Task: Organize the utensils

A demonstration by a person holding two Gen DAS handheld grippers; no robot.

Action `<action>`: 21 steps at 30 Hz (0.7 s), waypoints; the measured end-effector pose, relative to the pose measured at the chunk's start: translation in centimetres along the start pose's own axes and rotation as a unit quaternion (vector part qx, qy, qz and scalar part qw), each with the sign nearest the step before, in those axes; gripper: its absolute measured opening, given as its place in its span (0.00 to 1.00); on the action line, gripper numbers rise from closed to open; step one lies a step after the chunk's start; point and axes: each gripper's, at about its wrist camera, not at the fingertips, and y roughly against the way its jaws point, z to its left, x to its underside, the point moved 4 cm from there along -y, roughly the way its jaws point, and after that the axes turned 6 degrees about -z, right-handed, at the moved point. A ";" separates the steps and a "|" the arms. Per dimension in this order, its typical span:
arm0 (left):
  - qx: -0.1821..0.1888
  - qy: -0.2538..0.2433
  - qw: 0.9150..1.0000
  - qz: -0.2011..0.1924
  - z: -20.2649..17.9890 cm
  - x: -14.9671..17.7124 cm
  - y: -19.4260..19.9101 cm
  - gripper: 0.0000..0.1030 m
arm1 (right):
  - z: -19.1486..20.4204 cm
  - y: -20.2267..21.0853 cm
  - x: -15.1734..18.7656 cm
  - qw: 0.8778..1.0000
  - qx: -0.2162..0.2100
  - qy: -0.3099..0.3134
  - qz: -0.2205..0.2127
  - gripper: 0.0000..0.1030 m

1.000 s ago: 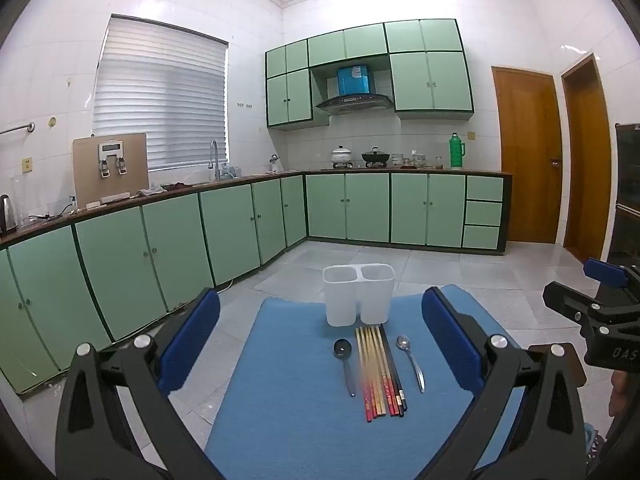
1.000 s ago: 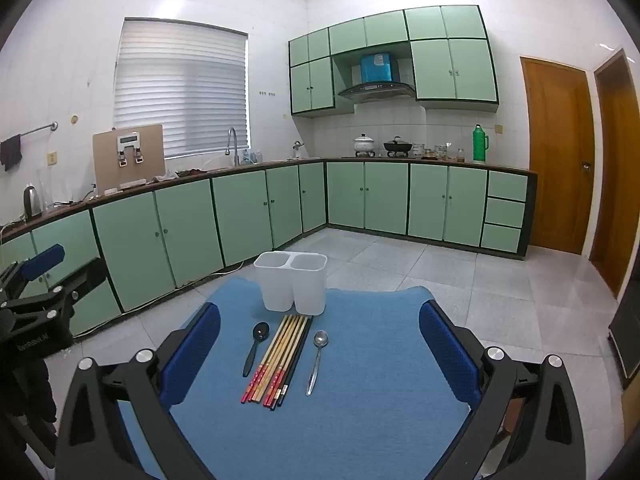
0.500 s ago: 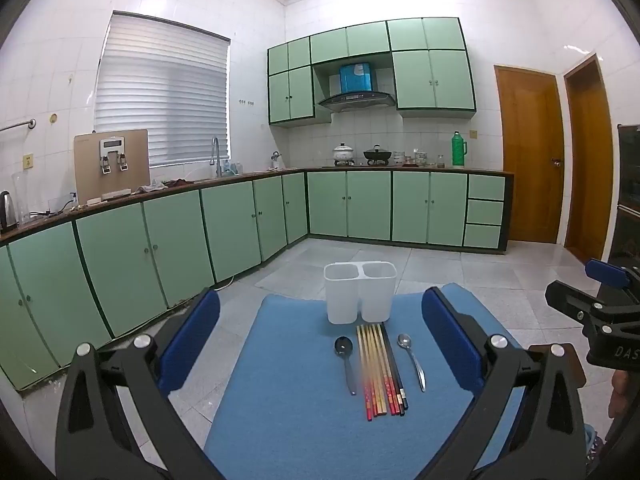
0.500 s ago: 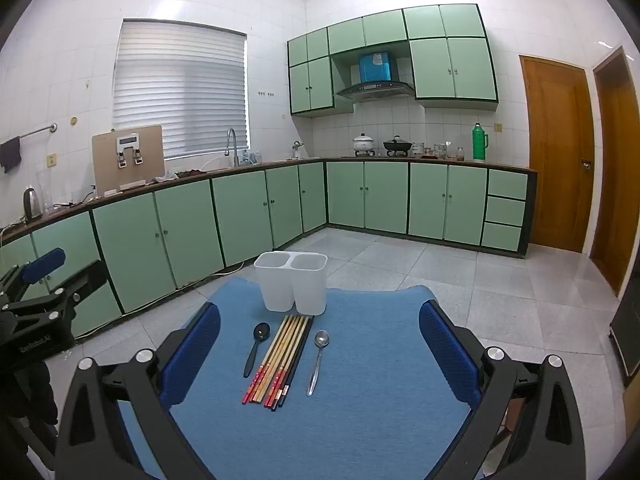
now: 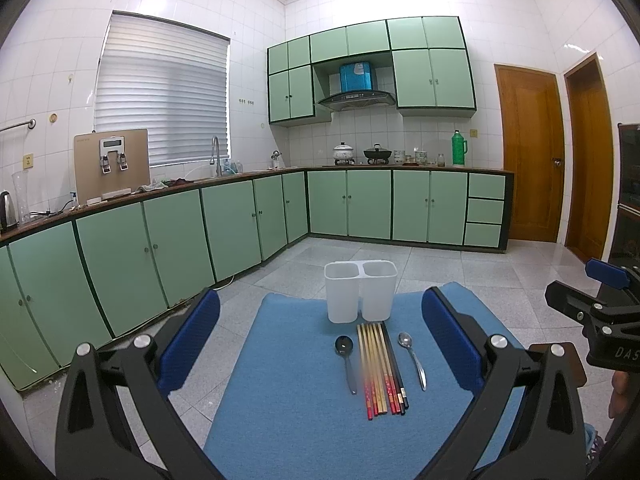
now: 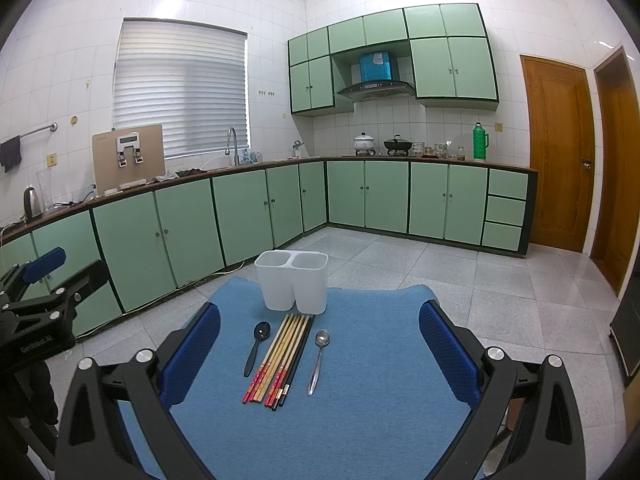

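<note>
On the table's blue mat [image 5: 288,420] the chopsticks [image 5: 380,364] lie bundled side by side, long axis running from the tools toward the white two-compartment holder [image 5: 360,290], plain tips just short of it, red ends nearest the tools. A black spoon [image 5: 346,356] and a steel spoon [image 5: 412,356] flank them, bowls toward the holder (both compartments look empty). Left tool [image 5: 320,328] and right tool [image 6: 320,332] hover spread wide, gripping nothing.

White glossy wall tiles [image 5: 512,12] cover the kitchen. Pale green base cabinets with dark frames [image 5: 232,224] run along two walls under a brown countertop [image 6: 400,159]. A window with white blinds [image 5: 160,92] gives light. Two orange-brown wooden doors [image 6: 556,152] stand at the right, above a grey speckled tile floor [image 6: 520,300].
</note>
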 end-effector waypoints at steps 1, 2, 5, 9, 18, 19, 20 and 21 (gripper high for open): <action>0.000 0.001 1.000 0.000 0.0 0.0 0.0 0.95 | 0.0 0.0 0.0 1.000 0.000 0.000 0.000 0.94; 0.000 0.001 1.000 0.000 0.0 0.0 0.0 0.95 | 0.0 0.0 0.0 1.000 0.001 0.000 0.000 0.94; -0.001 0.001 1.000 0.000 0.0 -0.1 0.0 0.95 | 0.0 0.0 0.0 1.000 0.000 0.000 0.000 0.94; -0.001 0.001 1.000 0.000 0.0 -0.1 0.1 0.95 | 0.0 0.0 0.0 1.000 0.000 0.000 0.000 0.94; -0.001 0.001 1.000 -0.001 0.0 -0.2 0.2 0.95 | -0.1 0.0 0.0 1.000 0.000 0.000 -0.001 0.94; -0.002 0.000 1.000 -0.001 0.0 -0.2 0.2 0.95 | -0.1 0.0 0.0 1.000 0.000 0.000 -0.001 0.94; -0.002 0.000 1.000 -0.001 0.0 -0.3 0.3 0.95 | -0.1 0.0 0.0 1.000 0.000 0.000 0.000 0.94; -0.002 -0.001 1.000 -0.001 0.0 -0.3 0.3 0.95 | -0.1 0.0 0.0 1.000 0.000 0.000 0.000 0.94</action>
